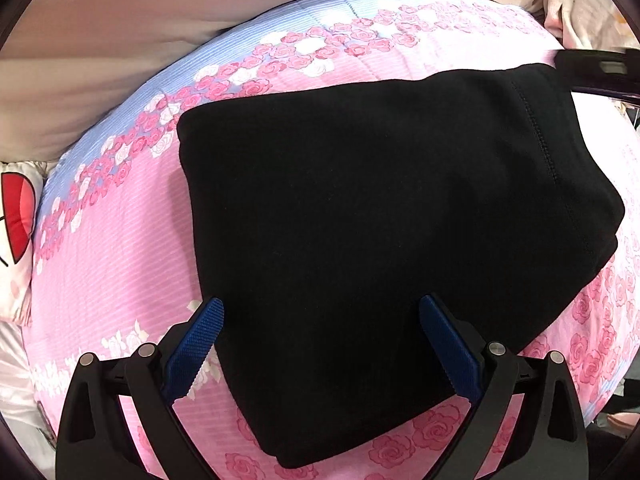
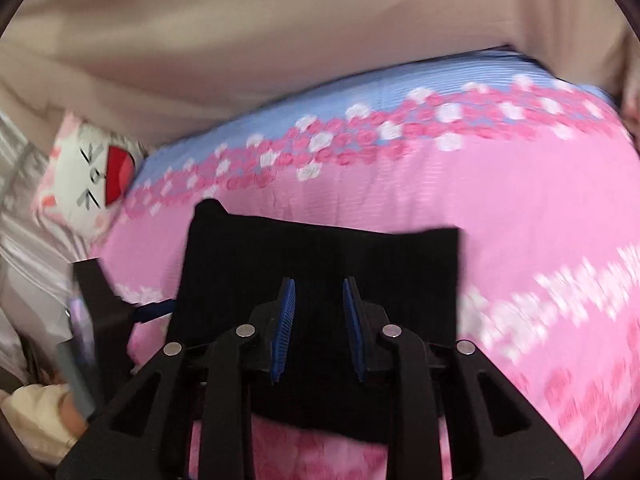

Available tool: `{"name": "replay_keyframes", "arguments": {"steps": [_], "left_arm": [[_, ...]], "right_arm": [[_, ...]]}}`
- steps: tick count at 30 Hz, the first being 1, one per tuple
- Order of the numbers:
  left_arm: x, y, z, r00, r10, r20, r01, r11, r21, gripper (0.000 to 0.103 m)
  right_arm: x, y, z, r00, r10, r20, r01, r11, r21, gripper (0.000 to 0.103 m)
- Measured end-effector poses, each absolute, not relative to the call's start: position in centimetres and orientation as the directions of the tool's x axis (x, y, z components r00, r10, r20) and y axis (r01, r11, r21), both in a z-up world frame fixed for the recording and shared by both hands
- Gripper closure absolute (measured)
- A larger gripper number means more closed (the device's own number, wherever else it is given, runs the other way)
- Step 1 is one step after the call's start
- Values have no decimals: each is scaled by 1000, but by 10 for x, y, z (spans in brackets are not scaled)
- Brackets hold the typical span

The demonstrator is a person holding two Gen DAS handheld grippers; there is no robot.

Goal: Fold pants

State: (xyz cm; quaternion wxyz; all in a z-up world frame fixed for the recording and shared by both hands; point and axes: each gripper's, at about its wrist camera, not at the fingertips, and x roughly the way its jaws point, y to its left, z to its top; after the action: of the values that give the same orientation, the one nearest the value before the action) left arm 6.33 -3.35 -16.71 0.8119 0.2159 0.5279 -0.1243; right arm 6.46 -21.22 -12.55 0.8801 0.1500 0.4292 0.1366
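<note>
The black pants (image 1: 380, 220) lie folded into a compact block on the pink rose-patterned bedspread (image 1: 112, 272). My left gripper (image 1: 320, 312) is open wide above the near end of the pants, its blue pads (image 1: 196, 344) apart and holding nothing. In the right wrist view the pants (image 2: 320, 256) lie just ahead, and my right gripper (image 2: 318, 292) hovers over them with blue pads (image 2: 285, 320) a narrow gap apart, nothing clamped. The left gripper shows at that view's left edge (image 2: 104, 312). The right gripper's black body shows at the left view's upper right (image 1: 600, 68).
A beige curtain or wall (image 2: 280, 40) runs behind the bed. A white cat-face pillow with a red patch (image 2: 92, 176) lies at the bed's left end. Pale bedding (image 1: 580, 8) is bunched at the far right.
</note>
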Motion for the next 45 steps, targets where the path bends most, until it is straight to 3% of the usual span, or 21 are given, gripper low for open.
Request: {"name": "replay_keyframes", "arguments": {"steps": [4,7,10,12,15,19,22,30,33,39,45], "left_arm": [[62,-29,-167,414,15,-910,425,881,209,6],[60,-27,-167,416,11,-909,420,885,203,6],[59,-26,-166,417,16,-909,424,881,210,6],[60,-21,-162,420,18,-907,409,888,208,6],[63,-5,-142,461,-11,-888,343,924,167,6],[82,10,-135,466,22,-885,255,954,158,6],[96,11,-153,420,107,-901,241,944,224,5],[102,17,-167,373,119,-920,201,958,206,5],[102,17,-167,366,115,-924,193,962,196,5],[102,10,-166,377,141,-916,211,949,234,5],[102,12,-167,371,132,-919,215,951,224,5]], "right_arm": [[92,-214,-156,555,325,-766,-68,935,348,82],[97,-234,-170,542,328,-773,-9,923,385,103],[82,-268,-159,603,376,-704,77,850,520,102],[60,-298,-145,658,307,-687,136,849,510,97],[34,-334,-146,653,205,-729,197,883,425,97],[14,-344,-169,604,246,-758,150,899,412,97],[9,-333,-184,607,326,-724,71,886,459,97],[1,-285,-171,591,548,-593,-195,809,554,97],[6,-278,-172,566,566,-599,-231,806,545,96],[22,-304,-185,561,508,-653,-122,832,541,94],[38,-293,-187,449,581,-679,-253,811,527,90]]}}
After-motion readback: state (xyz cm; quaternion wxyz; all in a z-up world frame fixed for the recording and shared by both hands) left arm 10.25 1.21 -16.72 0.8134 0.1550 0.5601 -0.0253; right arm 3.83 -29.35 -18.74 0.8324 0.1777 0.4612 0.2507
